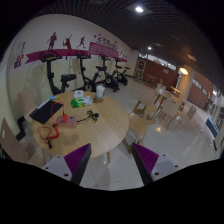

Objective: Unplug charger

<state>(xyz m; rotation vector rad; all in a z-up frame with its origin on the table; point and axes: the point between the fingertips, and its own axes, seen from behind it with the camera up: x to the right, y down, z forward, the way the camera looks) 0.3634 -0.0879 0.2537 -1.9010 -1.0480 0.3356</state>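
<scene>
My gripper [111, 162] is held high and well back from a round wooden table [108, 125]. Its purple pads [78, 158] stand wide apart with only floor showing between them, so it is open and holds nothing. On the table's left side lies an open dark laptop [46, 110]. Beside it are small red items [64, 119] and a thin white object with a cord [90, 116]. I cannot make out a charger or a plug from this distance.
A green box [78, 101] and a white container [100, 92] stand at the table's far side. Exercise bikes [85, 70] line the wall behind. Wooden chairs [140, 125] surround the table, and more tables and chairs [170, 100] stand to the right.
</scene>
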